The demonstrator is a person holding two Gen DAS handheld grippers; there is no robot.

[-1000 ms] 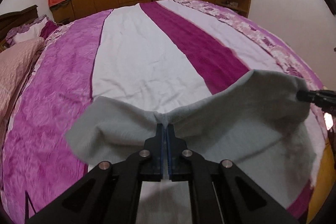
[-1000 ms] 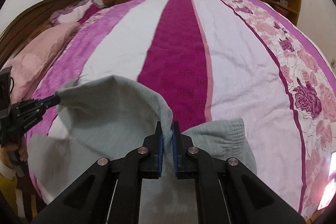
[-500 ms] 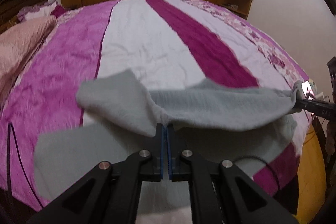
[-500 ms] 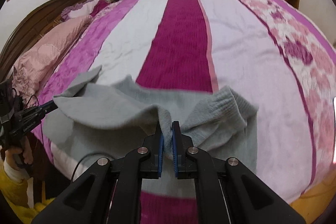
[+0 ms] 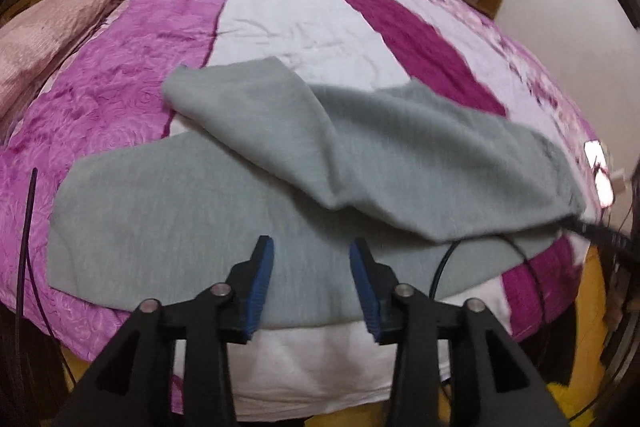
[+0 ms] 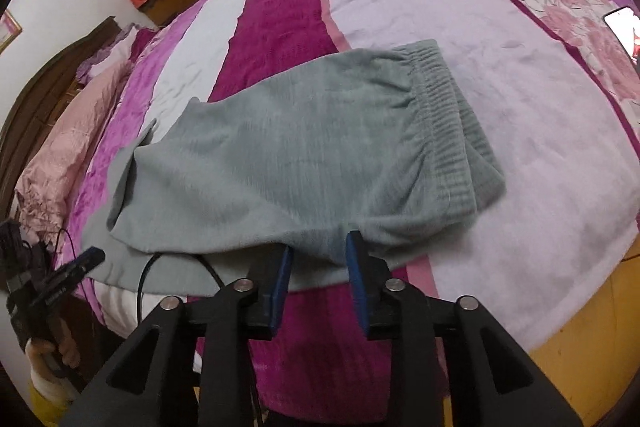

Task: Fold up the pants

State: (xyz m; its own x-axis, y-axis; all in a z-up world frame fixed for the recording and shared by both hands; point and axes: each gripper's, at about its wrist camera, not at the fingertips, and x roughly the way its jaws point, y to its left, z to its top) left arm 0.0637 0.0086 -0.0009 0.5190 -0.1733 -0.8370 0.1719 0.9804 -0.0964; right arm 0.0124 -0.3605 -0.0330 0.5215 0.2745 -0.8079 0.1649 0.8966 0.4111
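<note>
Left wrist view: left hand-held gripper (image 5: 311, 259) has just spread its jaws, nothing between them. Right hand-held gripper (image 6: 317, 254) has likewise been parting, gray fabric just past its tips. Grey pants (image 6: 288, 155), one layer doubled over, lie on the striped bed (image 6: 400, 3).

Left gripper (image 5: 311, 247): angled downward, blue pads (image 5: 262, 279) set apart, jaws just parted, nothing caught between them. Right gripper (image 6: 318, 247): angled downward, jaws just parted, a narrower gap shown, nothing pressed by the pads. Hand (image 6: 50, 353): seen gripping the left gripper's handle.
</note>
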